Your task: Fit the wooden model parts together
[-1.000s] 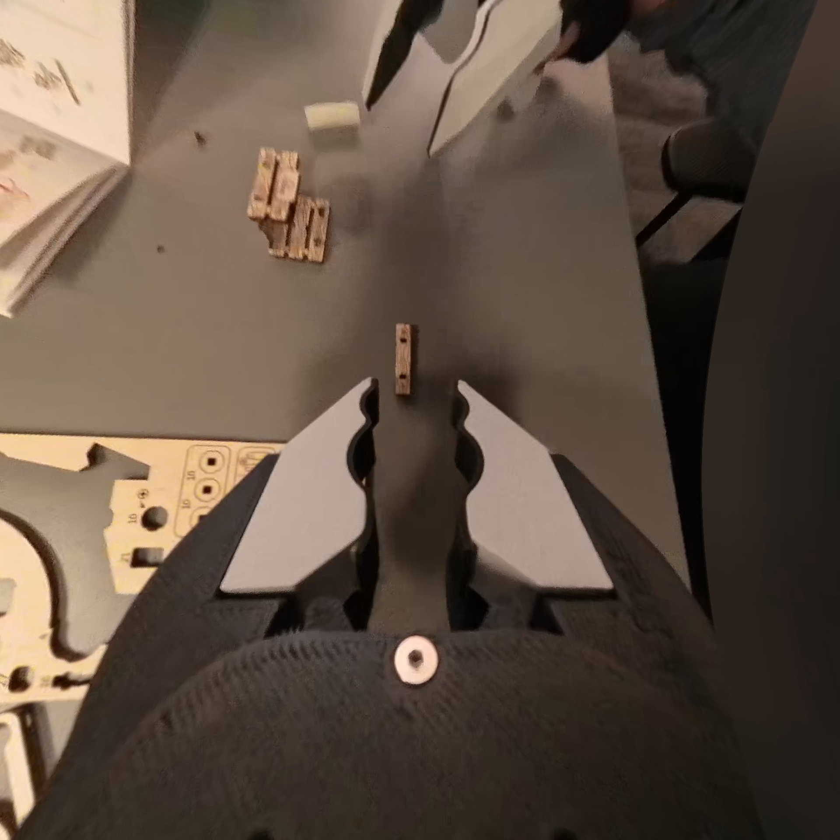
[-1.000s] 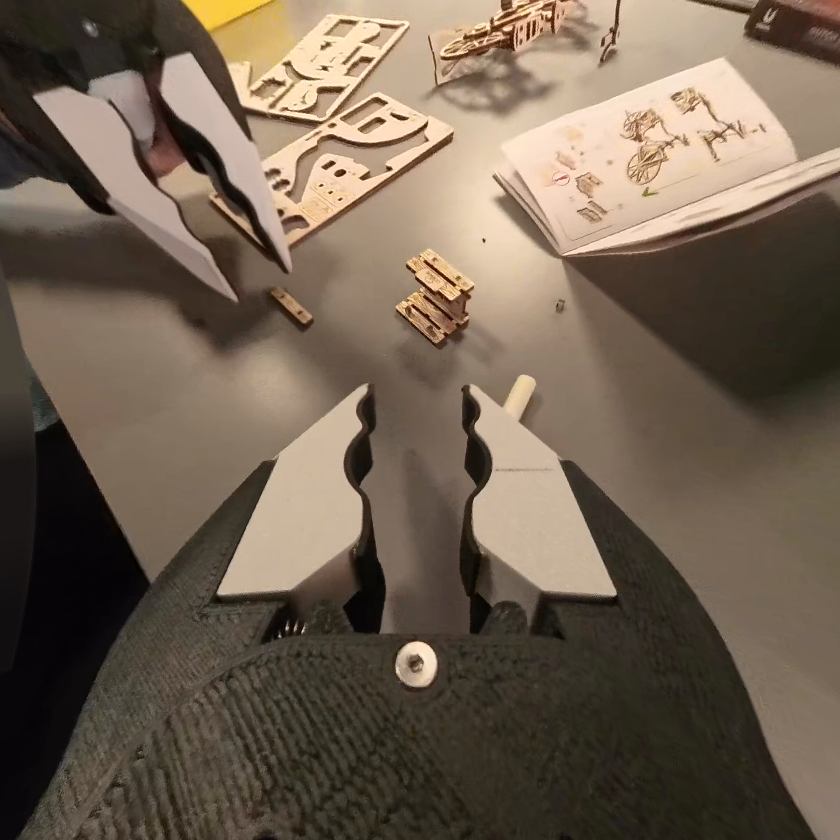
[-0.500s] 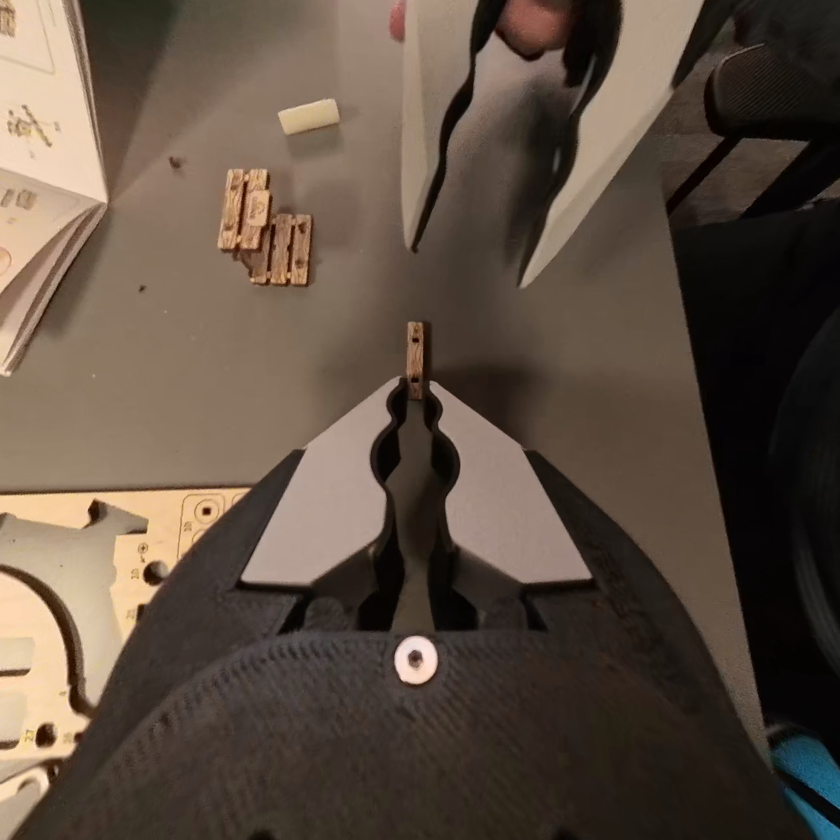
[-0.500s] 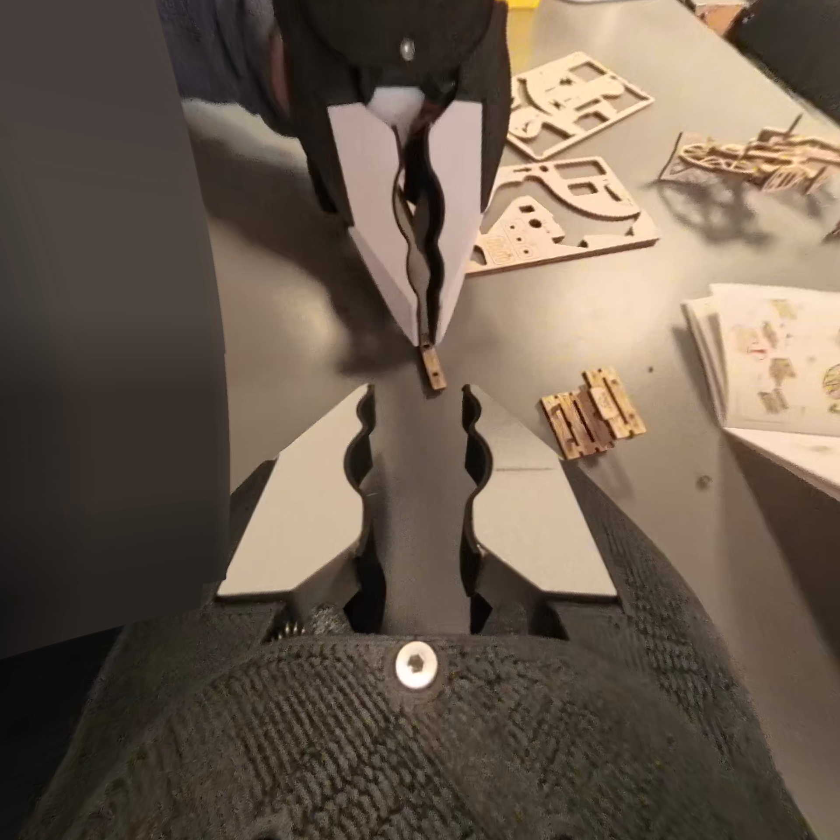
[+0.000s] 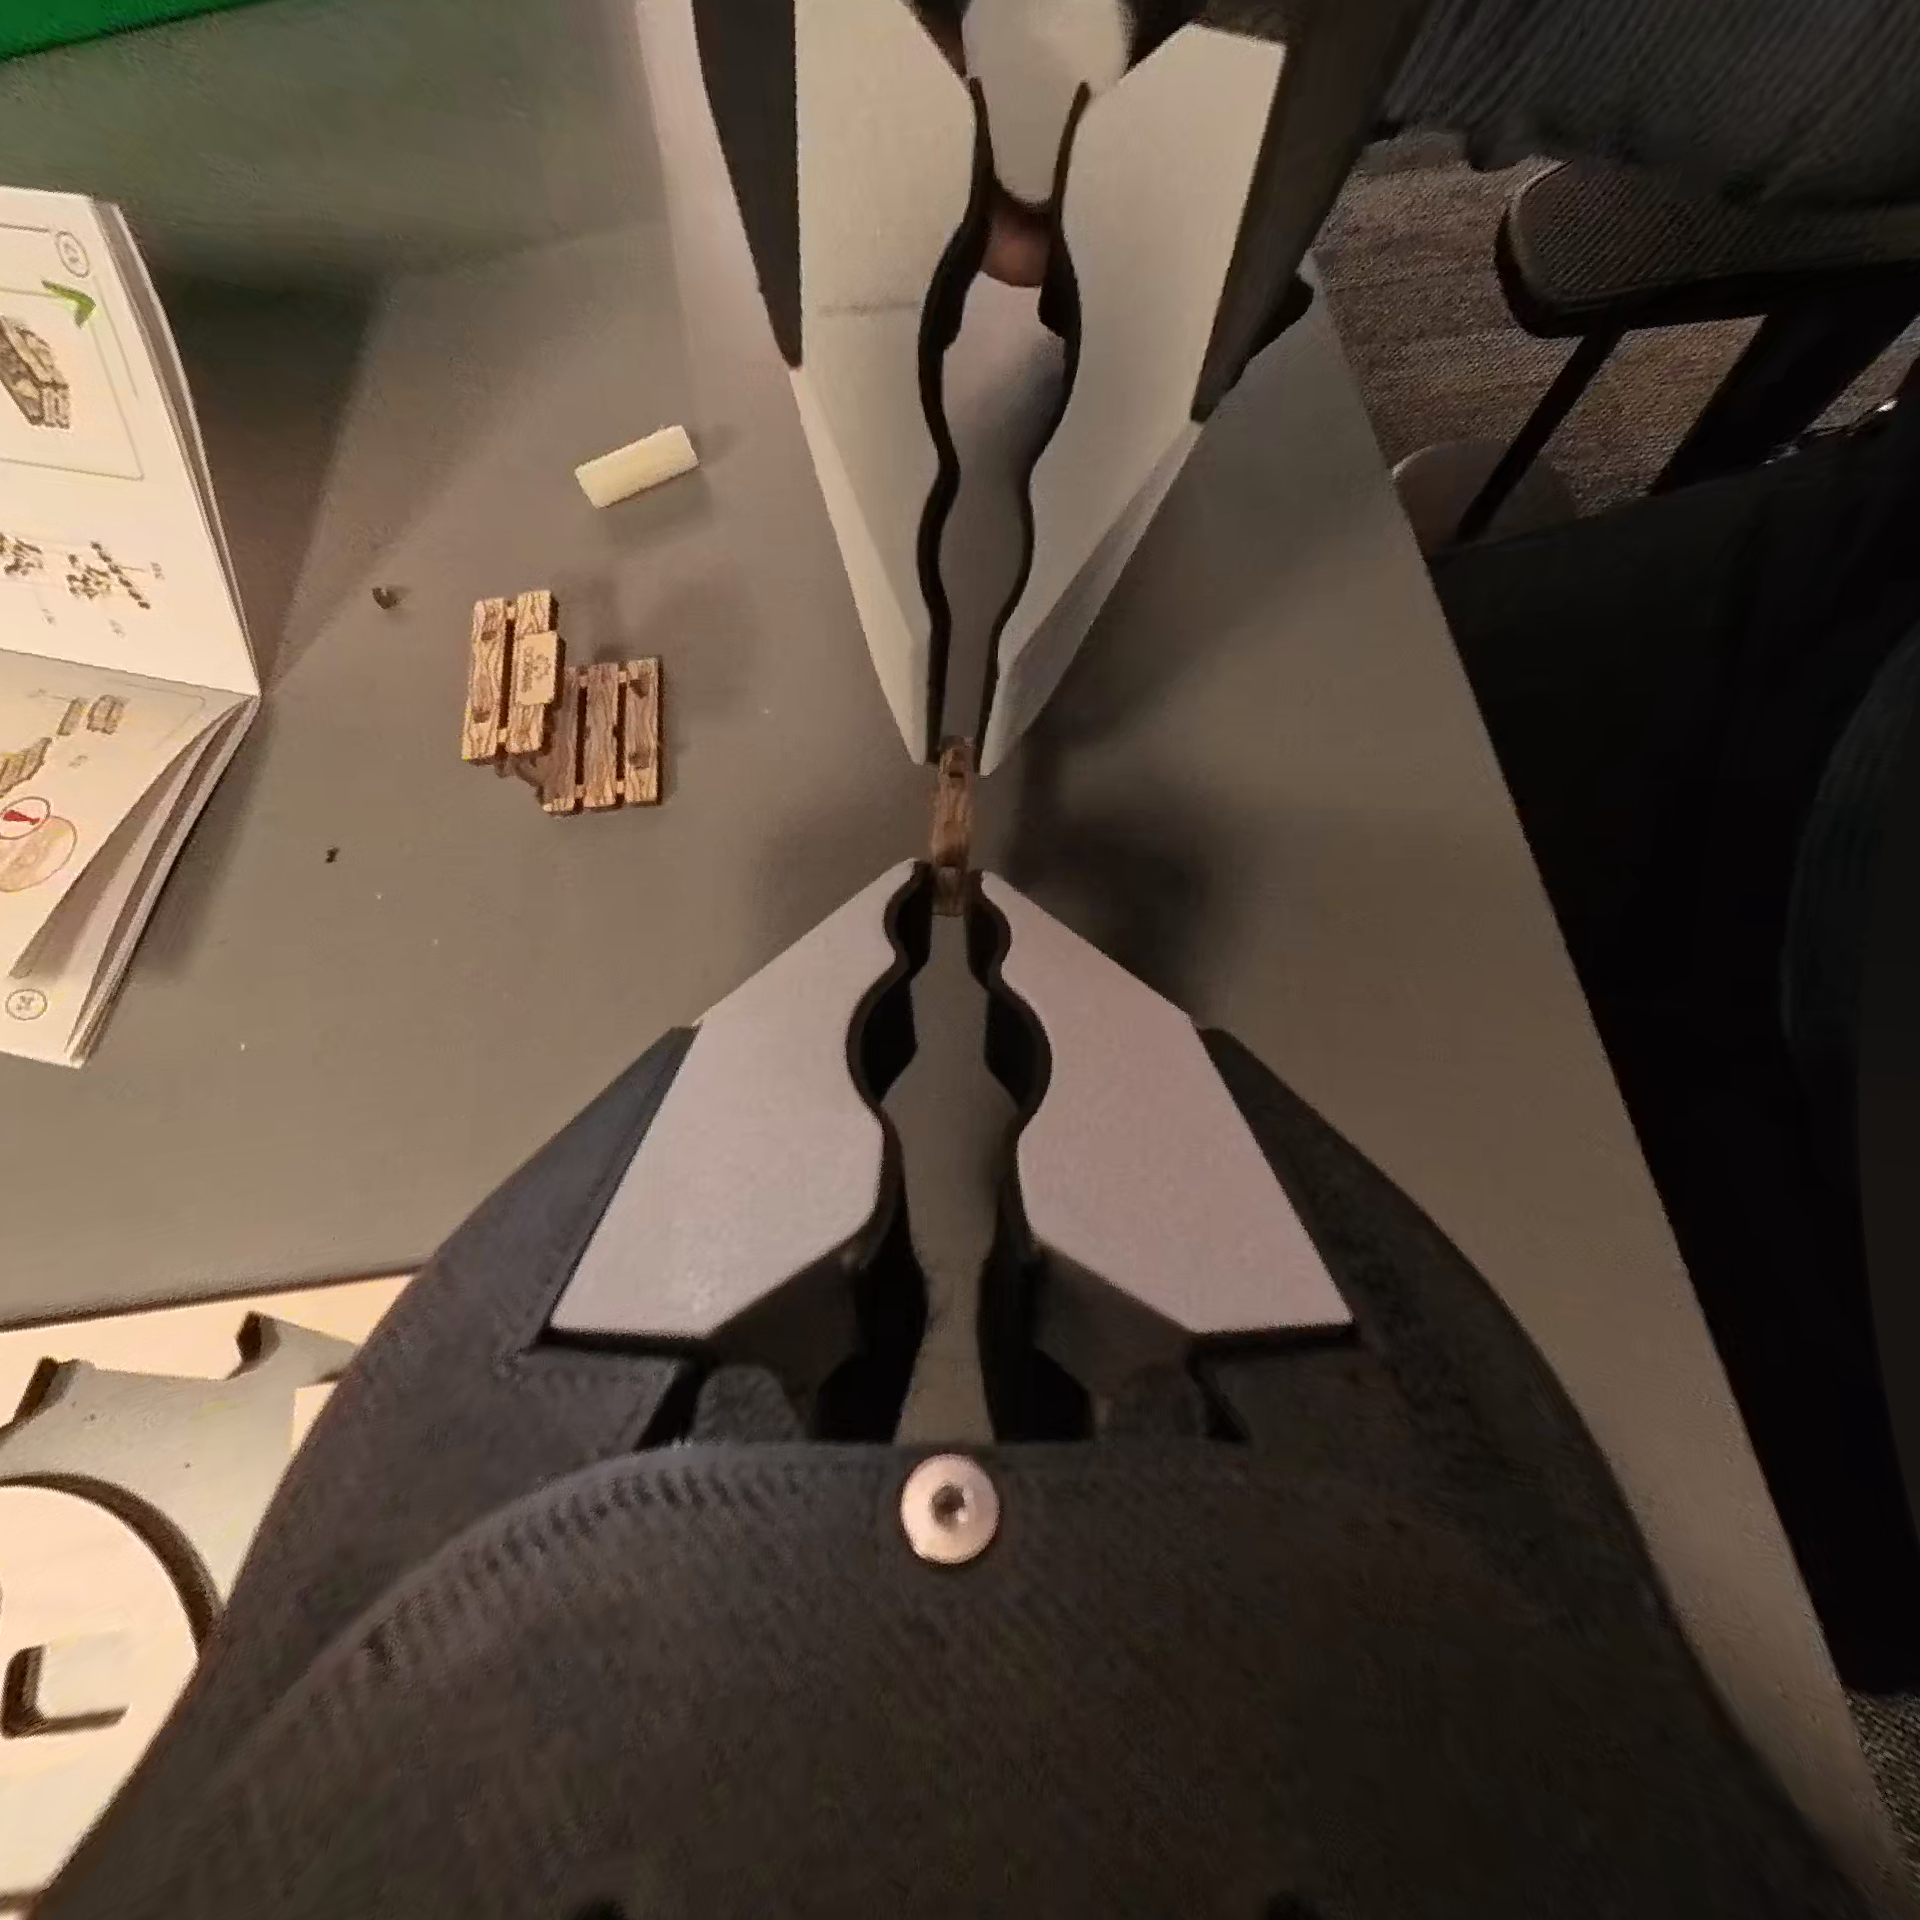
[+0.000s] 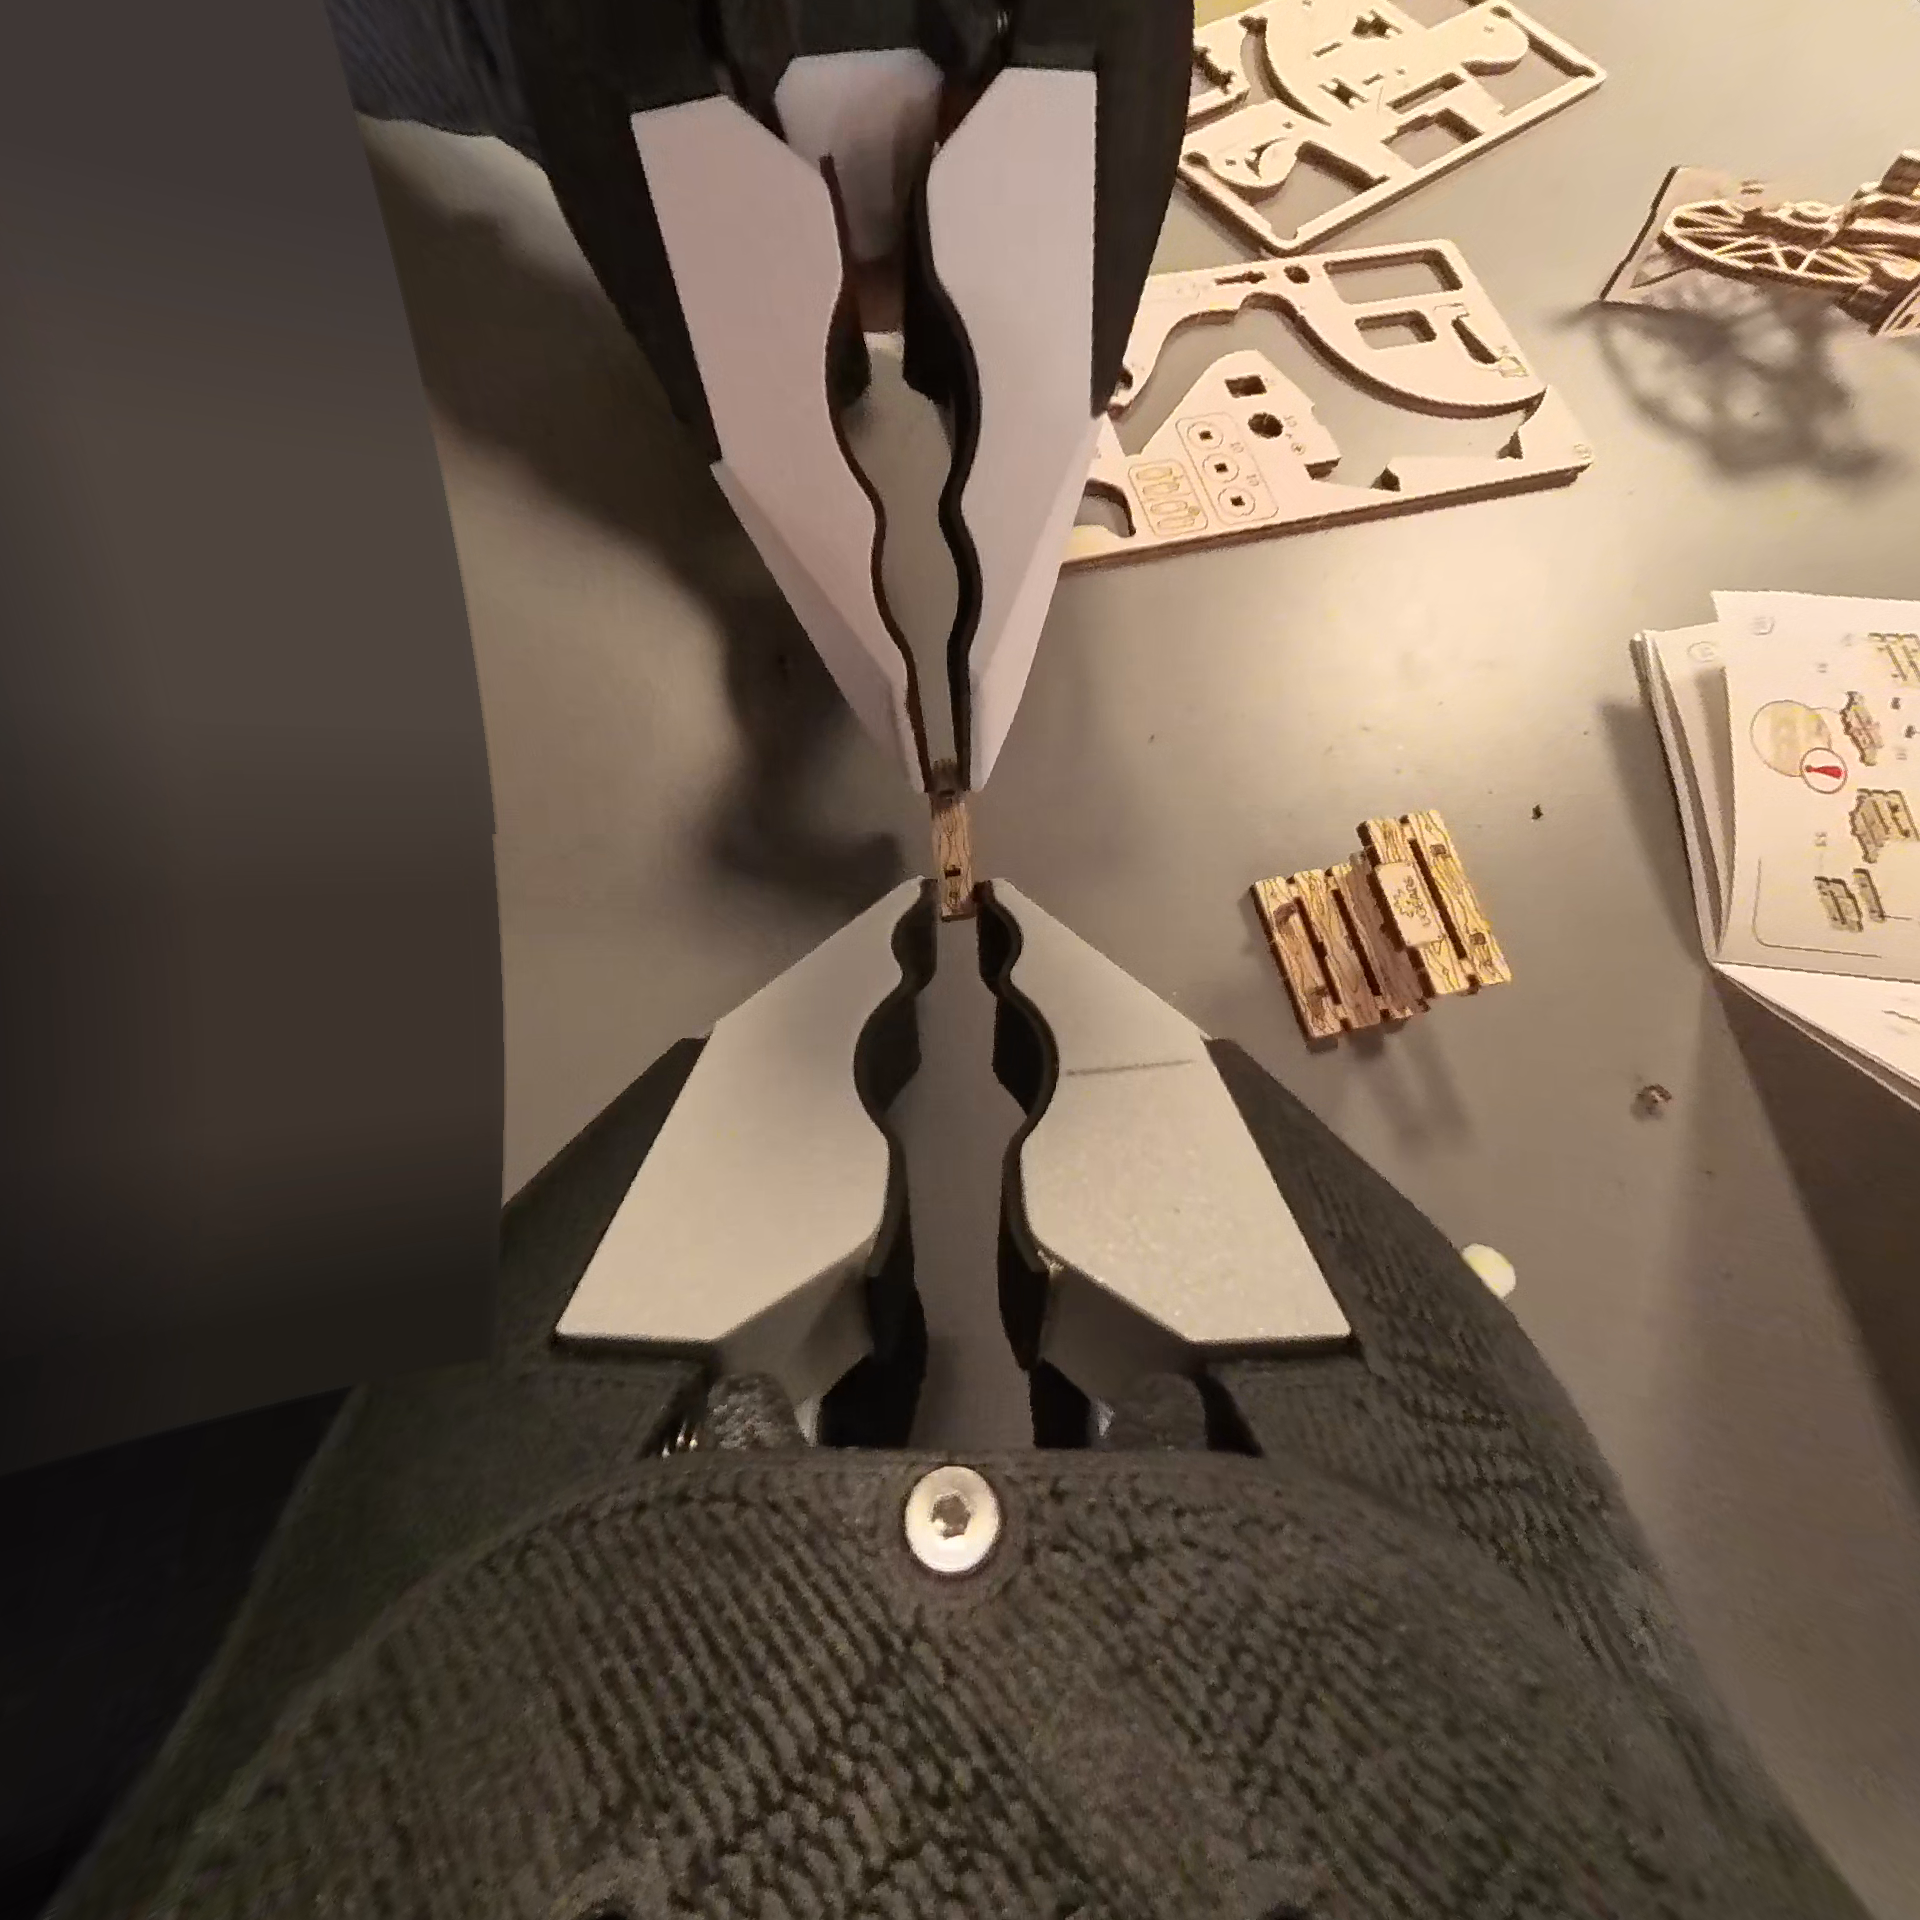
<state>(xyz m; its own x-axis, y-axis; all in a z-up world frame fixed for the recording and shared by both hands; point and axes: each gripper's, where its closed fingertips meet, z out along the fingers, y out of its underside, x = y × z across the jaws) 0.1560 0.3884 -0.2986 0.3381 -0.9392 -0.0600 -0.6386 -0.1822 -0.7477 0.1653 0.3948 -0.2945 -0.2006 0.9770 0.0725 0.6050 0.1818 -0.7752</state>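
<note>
since half a second ago my right claw [image 6: 954,896] has come in from an open stance and pinched its tips onto the free end of the small wooden strip [image 6: 953,860], which my left claw [image 5: 945,891] already held. now both claws grip that one strip, tip to tip, each clamped on an opposite end, with only the strip's short middle showing between them. in the left wrist view the right claw [image 5: 957,750] comes down from the far side, and in the right wrist view the left claw [image 6: 944,777] does the same. the strip sits just above the grey table [image 5: 416,935]; i cannot tell whether it touches the top.

a cluster of joined wooden slats [image 5: 561,717] lies on the table, to the left of the strip in the left view and to the right [image 6: 1377,927] in the right view, well apart from both claws. a small pale peg [image 5: 636,480] lies beyond the slats in the left view. an open instruction booklet [image 5: 94,644] rests at the far left there and at the right edge [image 6: 1808,790] in the right view. two punched-out plywood sheets [image 6: 1340,416] lie far right in the right view, one beyond the other, and a part-built wooden model [image 6: 1787,239] stands past them. a corner of a sheet [image 5: 125,1455] shows near left in the left view.
</note>
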